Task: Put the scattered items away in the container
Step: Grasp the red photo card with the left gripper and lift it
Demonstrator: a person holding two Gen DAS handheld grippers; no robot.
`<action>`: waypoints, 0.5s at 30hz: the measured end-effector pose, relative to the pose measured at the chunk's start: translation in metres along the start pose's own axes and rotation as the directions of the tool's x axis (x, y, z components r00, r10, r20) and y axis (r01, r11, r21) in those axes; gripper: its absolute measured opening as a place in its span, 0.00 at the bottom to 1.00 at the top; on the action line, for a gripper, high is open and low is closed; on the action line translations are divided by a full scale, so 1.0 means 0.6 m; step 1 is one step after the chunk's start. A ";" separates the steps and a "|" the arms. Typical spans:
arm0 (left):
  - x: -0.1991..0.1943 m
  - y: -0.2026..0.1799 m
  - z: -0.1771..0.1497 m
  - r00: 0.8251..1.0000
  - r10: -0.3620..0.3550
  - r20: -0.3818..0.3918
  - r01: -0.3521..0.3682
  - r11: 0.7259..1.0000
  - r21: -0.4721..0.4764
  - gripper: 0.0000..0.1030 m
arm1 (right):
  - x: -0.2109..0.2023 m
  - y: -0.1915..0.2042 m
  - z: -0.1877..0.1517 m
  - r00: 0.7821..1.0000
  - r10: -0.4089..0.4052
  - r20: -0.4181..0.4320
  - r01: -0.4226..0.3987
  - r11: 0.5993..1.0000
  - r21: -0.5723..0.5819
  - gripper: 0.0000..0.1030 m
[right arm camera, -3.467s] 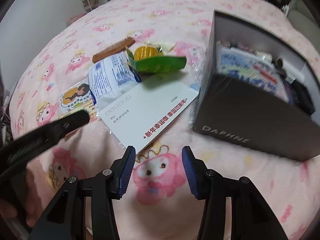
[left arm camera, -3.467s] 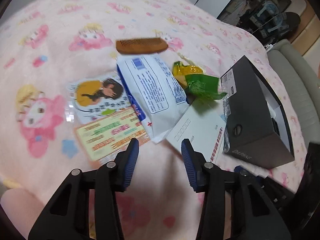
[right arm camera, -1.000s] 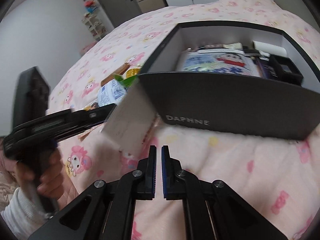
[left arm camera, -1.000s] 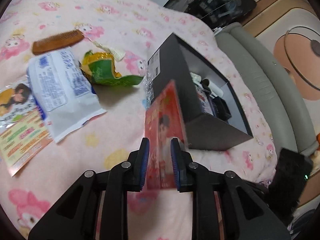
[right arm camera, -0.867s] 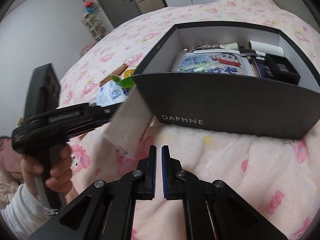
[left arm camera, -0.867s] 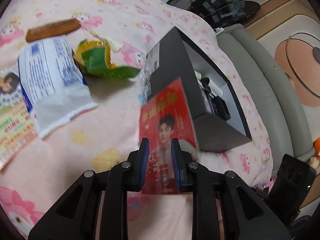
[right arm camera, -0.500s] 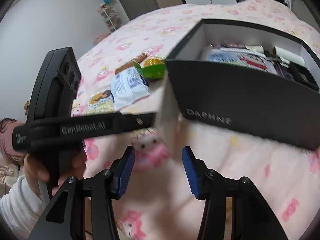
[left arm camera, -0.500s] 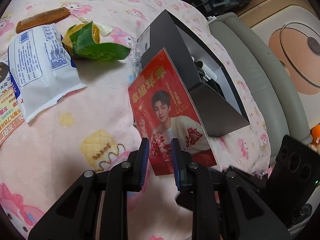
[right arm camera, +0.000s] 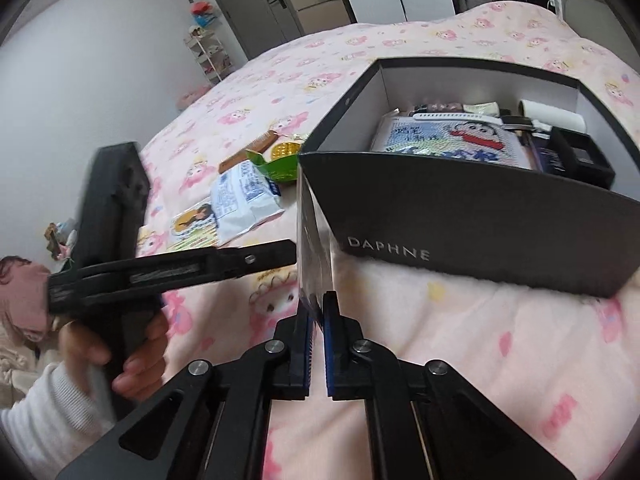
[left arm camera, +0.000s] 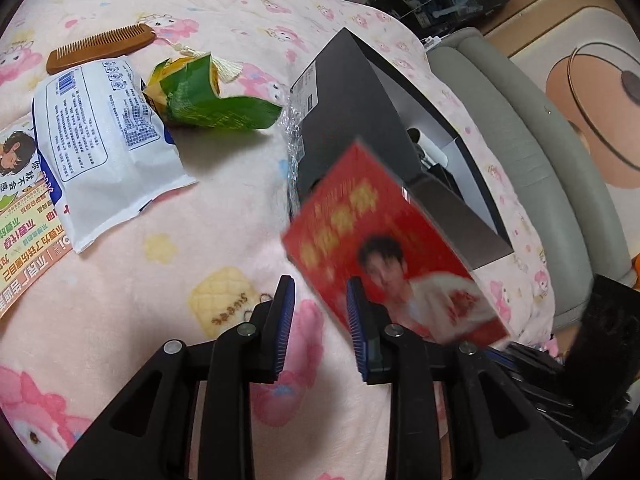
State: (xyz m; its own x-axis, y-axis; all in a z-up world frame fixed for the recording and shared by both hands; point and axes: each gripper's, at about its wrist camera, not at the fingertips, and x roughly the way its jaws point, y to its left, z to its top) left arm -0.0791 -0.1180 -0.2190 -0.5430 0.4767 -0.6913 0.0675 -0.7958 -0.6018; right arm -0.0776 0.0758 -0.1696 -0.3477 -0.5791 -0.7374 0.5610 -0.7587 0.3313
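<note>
A red envelope (left arm camera: 384, 248) with a man's portrait hangs in the air in front of the black DAPHNE box (right arm camera: 460, 216). My right gripper (right arm camera: 316, 312) is shut on its lower edge; in the right wrist view the envelope (right arm camera: 314, 240) stands edge-on. My left gripper (left arm camera: 320, 300) is open, its fingers spread beside the envelope and apart from it. The box (left arm camera: 360, 120) holds several items. On the pink blanket lie a wooden comb (left arm camera: 100, 46), a white pouch (left arm camera: 104, 140), a green wrapper (left arm camera: 204, 100) and printed cards (left arm camera: 20, 216).
A grey sofa (left arm camera: 532, 140) runs along the bed's right side. The left gripper's body and the hand holding it (right arm camera: 120, 280) stand left of the box in the right wrist view. Bare blanket (left arm camera: 160, 280) lies in front of the box.
The left gripper has opened and let go of the red envelope. The right gripper has shut on the envelope and now holds it. The envelope has shifted right, toward the box.
</note>
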 end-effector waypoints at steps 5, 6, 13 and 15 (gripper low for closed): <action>0.007 -0.010 -0.005 1.000 -0.003 -0.009 0.003 1.000 0.029 0.35 | -0.031 -0.019 -0.032 0.999 -0.037 -0.039 0.036 0.999 -0.024 0.03; 0.008 -0.011 -0.003 1.000 0.011 0.000 -0.011 0.999 0.034 0.38 | -0.031 -0.029 -0.038 0.998 -0.047 -0.046 0.046 0.999 -0.015 0.03; 0.015 0.001 0.038 0.996 0.083 0.028 -0.084 0.995 0.044 0.39 | -0.027 -0.031 -0.036 0.997 0.010 -0.073 -0.013 0.999 -0.038 0.03; 0.011 0.003 0.057 0.997 0.074 0.036 -0.077 0.994 0.072 0.42 | -0.019 -0.013 -0.035 0.996 0.034 -0.080 -0.040 0.996 -0.081 0.07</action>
State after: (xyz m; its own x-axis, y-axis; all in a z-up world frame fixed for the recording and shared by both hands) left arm -0.1111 -0.1287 -0.2111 -0.5666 0.4024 -0.7190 0.0484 -0.8549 -0.5166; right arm -0.0624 0.0946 -0.1762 -0.2675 -0.5786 -0.7705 0.6332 -0.7083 0.3121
